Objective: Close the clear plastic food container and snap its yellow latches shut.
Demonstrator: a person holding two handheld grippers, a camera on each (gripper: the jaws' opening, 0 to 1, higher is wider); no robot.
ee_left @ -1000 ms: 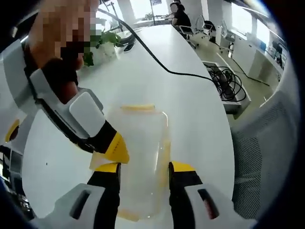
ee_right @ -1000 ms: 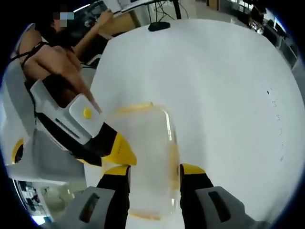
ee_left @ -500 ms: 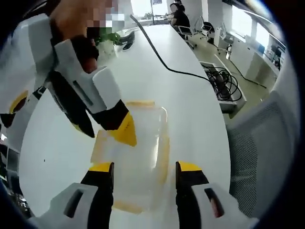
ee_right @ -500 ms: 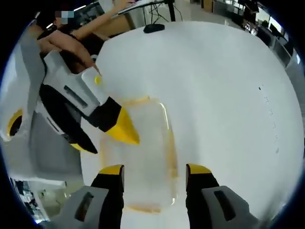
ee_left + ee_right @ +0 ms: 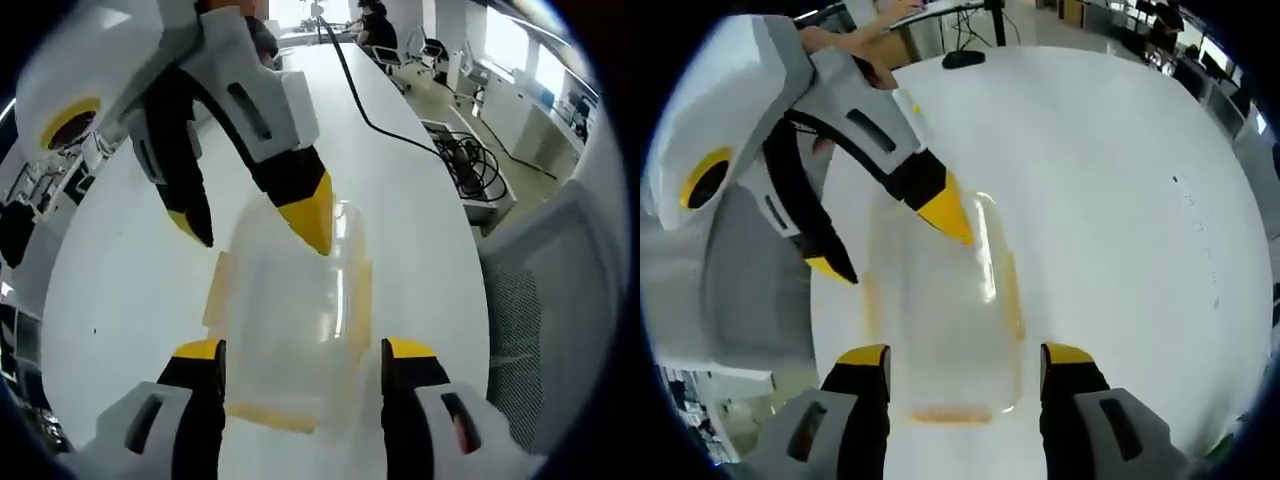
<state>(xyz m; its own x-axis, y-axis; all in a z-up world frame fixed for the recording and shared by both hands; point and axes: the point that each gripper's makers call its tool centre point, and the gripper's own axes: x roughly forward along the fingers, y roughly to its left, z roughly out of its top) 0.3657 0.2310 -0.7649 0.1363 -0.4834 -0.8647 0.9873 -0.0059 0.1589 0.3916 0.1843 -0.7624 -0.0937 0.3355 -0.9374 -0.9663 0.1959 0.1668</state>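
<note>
White tabletop (image 5: 130,300) carries the clear container (image 5: 290,320), its yellow latches (image 5: 270,412) showing at the edges. Left gripper (image 5: 300,365) straddles its near end, jaws spread apart. Right gripper (image 5: 965,370) likewise stands released, angled down over the lid.

I am looking at an open-plan office. A long white conference table (image 5: 420,230) runs ahead of me, with a black cable (image 5: 385,130) trailing across it. A grey mesh office chair (image 5: 545,310) stands beside it, tangled cords (image 5: 478,170) lie on the floor, and a seated person (image 5: 375,25) works at the far end near bright windows (image 5: 505,40).
</note>
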